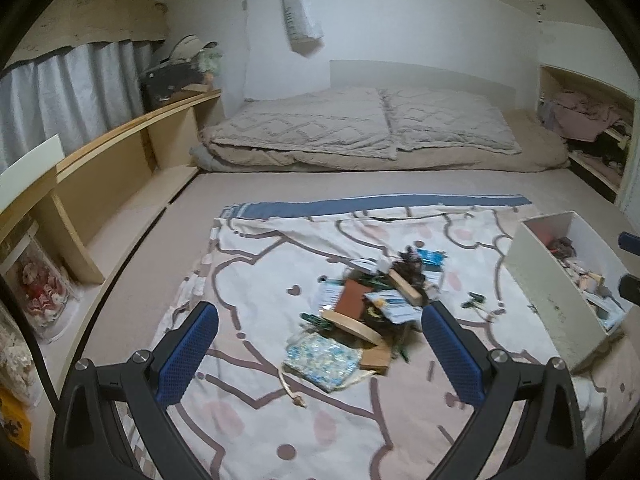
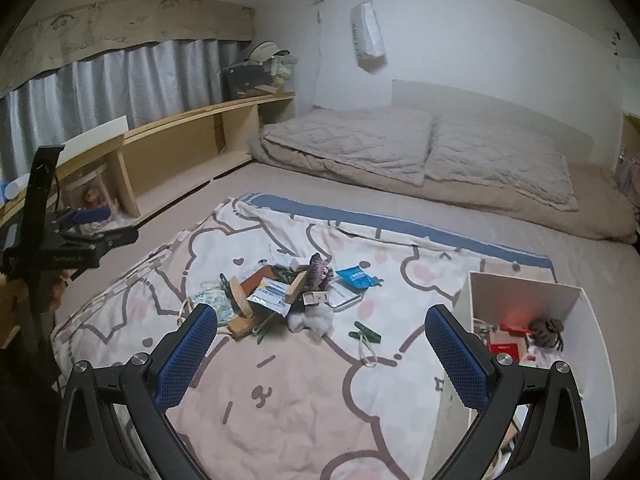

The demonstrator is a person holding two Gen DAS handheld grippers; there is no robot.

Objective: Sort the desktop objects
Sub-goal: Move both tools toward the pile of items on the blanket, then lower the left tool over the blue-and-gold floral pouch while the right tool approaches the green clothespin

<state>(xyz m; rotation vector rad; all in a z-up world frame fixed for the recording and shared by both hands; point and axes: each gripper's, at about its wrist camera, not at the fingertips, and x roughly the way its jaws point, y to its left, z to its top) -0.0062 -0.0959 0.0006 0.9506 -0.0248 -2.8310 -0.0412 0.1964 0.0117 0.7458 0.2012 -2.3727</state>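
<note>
A patterned sheet (image 2: 280, 392) lies spread over the bed (image 2: 520, 248), and on it, at the right, stands a white box (image 2: 528, 300) that already holds a few small things. Near the sheet's middle sits the pile of objects (image 2: 280, 292) waiting to be sorted: wooden pieces, paper packets, a blue packet (image 2: 356, 278). A green clip (image 2: 366, 334) lies apart from the pile, between it and the box. Both claws hang above the sheet with jaws spread wide and nothing held: the left claw (image 1: 320, 344) faces the pile, the right claw (image 2: 320, 344) looks over pile and box. A sound next move, in my judgement, is taking a loose outlier like the clip first, closing squarely across its body so the heap stays undisturbed.
</note>
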